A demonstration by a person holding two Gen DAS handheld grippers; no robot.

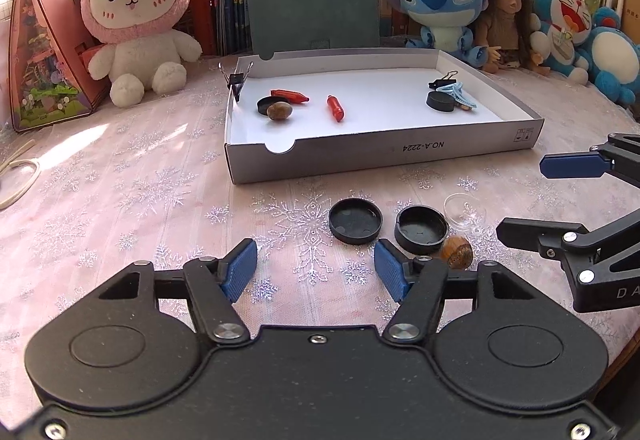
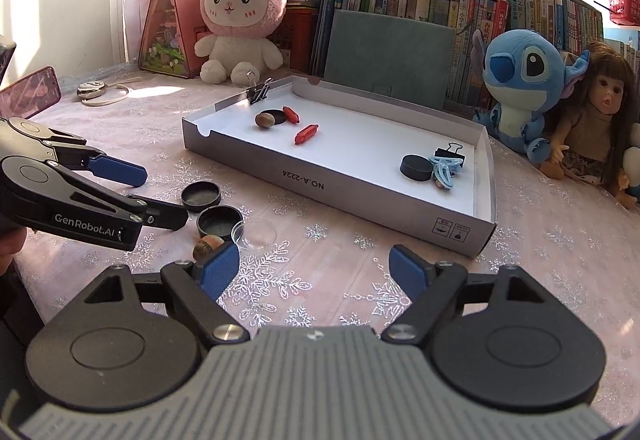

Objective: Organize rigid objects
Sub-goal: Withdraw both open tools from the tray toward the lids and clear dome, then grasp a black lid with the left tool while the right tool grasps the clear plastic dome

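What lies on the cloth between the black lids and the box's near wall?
Nothing: bare cloth separates the lids from the box wall, clearest in the left wrist view.

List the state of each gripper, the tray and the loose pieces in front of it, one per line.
left gripper: open, nothing between the pads.
right gripper: open, empty.
shallow box: open-topped, holding small items.
near black caps: two, hollow side up, on the cloth.
clear dish: upright, empty.
wooden nut: on the cloth beside a cap.
binder clip: clamped on the box's left wall.
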